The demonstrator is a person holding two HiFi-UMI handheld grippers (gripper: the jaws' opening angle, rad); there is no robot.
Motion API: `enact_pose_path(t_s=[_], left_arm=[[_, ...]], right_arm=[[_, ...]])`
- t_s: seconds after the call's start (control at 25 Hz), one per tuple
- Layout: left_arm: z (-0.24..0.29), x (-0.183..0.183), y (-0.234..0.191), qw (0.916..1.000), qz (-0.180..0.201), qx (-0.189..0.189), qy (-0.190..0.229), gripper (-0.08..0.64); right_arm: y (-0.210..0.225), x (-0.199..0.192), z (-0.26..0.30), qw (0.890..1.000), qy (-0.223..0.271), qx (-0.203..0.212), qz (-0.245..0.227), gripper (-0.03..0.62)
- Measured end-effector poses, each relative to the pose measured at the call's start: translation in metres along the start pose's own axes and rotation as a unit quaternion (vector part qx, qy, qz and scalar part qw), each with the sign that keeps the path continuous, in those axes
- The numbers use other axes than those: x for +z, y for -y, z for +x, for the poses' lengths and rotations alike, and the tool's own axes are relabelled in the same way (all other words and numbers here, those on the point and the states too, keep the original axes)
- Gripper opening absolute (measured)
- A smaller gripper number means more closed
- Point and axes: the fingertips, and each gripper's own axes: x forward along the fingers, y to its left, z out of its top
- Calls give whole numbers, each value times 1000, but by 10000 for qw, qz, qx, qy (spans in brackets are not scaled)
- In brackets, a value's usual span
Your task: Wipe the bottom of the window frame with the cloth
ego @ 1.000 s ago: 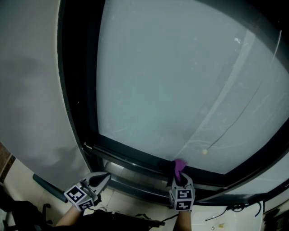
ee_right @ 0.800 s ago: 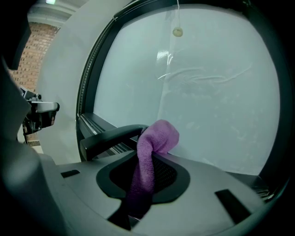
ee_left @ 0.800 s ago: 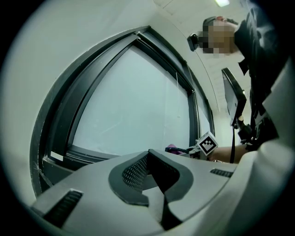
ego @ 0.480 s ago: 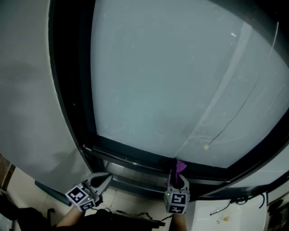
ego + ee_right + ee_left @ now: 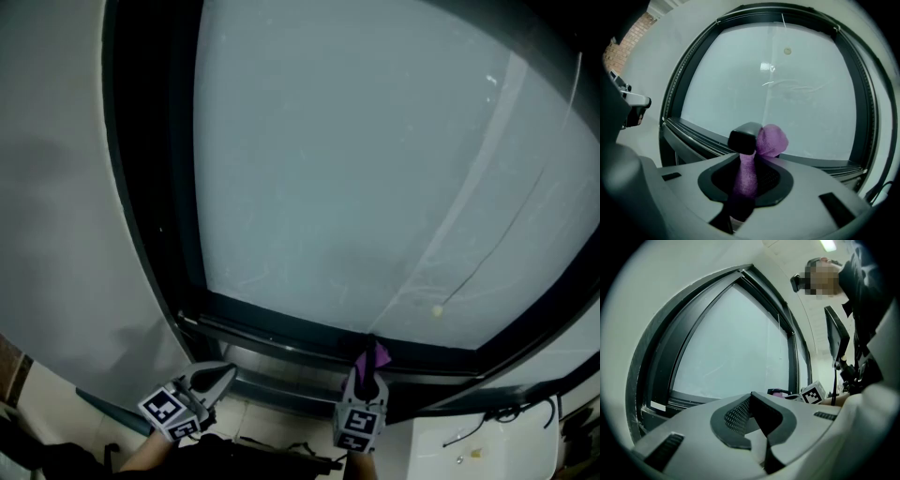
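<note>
the right gripper (image 5: 755,139) has its jaws clamped on the purple cloth (image 5: 771,140): a narrow strip of it runs down between the dark pads, and a rounded wad bulges out past the tips. in the head view that wad (image 5: 375,354) sits over the dark bottom rail of the window frame (image 5: 281,330), right of the rail's middle; whether it presses on the rail cannot be told. the left gripper (image 5: 751,397) has its jaws together with nothing between them, and it hangs low at the frame's lower left corner (image 5: 212,377), apart from the rail. each gripper carries a marker cube (image 5: 165,409), the right one's (image 5: 359,424) just below the cloth. from the right gripper view the rail (image 5: 696,132) slants across behind the cloth, with ridged tracks beneath it. above the rail spreads the pale frosted glass (image 5: 356,169), bearing a small round pale spot (image 5: 436,310) near its lower right. a grey wall (image 5: 56,187) lies left of the frame.
</note>
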Motion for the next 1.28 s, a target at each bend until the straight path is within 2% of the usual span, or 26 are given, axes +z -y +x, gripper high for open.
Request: enact_pose_path(t_s=[0.12, 0.24, 0.48, 0.56, 0.64, 0.72, 0.92, 1.12, 1.28], left_arm=[[0, -1, -4, 9999, 2, -103, -62, -5], [1, 0, -8, 9997, 37, -207, -83, -5], [-1, 2, -12, 9995, 13, -303, -17, -5], [-3, 1, -15, 9996, 8, -278, 32, -5], [-5, 0, -17, 9997, -43, -234, 75, -5], [-6, 0, -17, 9997, -83, -201, 135, -5], [-8, 3, -16, 9993, -148, -152, 296, -5], [-18, 5, -15, 9993, -211, -155, 255, -5], [-29, 6, -19, 9994, -93, -131, 299, -5]], right_arm=[[-12, 0, -2, 9998, 37, 4, 220, 84], [-27, 2, -2, 9997, 44, 96, 235, 84], [-54, 12, 6, 9997, -47, 181, -125, 84], [-55, 14, 10, 9998, -117, 106, 99, 84], [-54, 18, 11, 9983, -180, 4, 561, 84], [-52, 20, 12, 9943, -252, -64, 1033, 84], [-44, 22, 23, 9840, -345, -148, 1743, 84], [-46, 27, 31, 9748, -423, -124, 2185, 84], [-48, 30, 38, 9723, -527, -49, 2278, 84]])
